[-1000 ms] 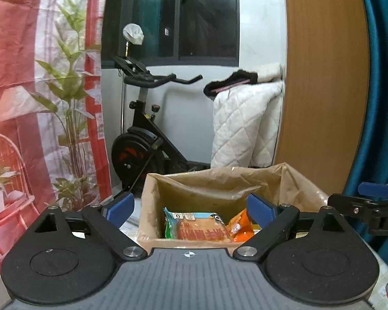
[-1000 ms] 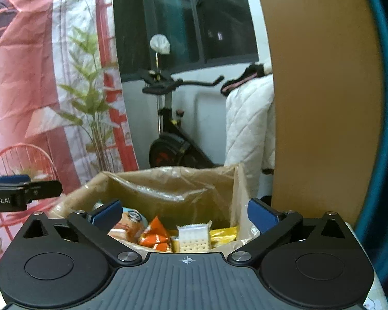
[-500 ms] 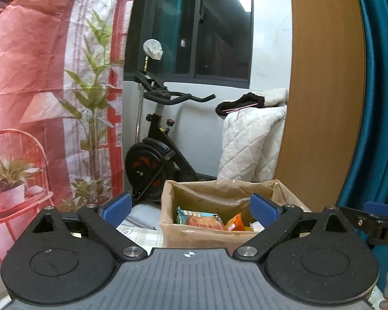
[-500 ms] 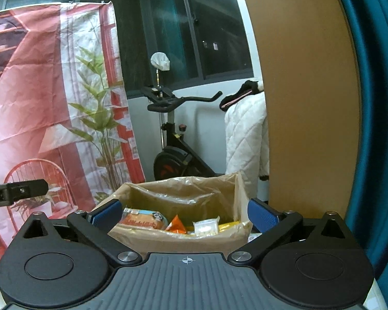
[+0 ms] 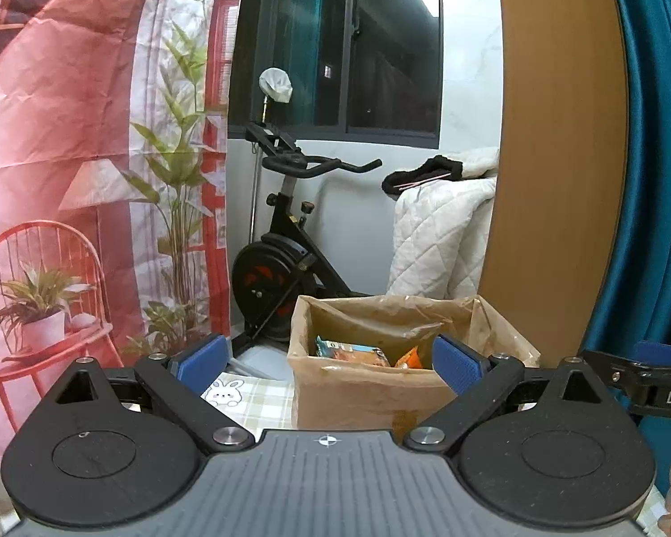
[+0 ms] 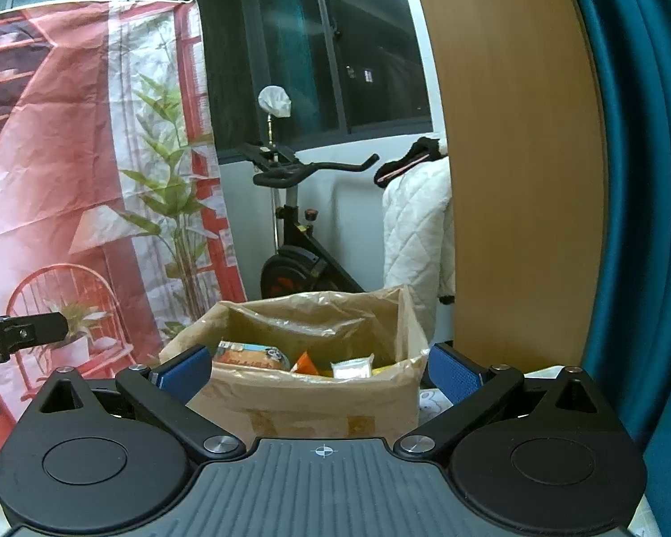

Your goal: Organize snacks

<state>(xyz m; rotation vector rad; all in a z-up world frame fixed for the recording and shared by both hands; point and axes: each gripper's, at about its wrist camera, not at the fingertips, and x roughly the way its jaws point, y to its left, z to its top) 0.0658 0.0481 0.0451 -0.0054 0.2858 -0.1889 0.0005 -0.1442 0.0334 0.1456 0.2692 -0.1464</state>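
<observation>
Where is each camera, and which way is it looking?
Left wrist: sits on the left gripper, looking forward at the cardboard box of snacks; its own open blue fingers show, plus the right gripper's tip at the right edge.
Right wrist: sits on the right gripper, facing the same box; its open fingers show, plus the left gripper's tip at the left edge.
Both share: the box, exercise bike, red backdrop, white quilt.
</observation>
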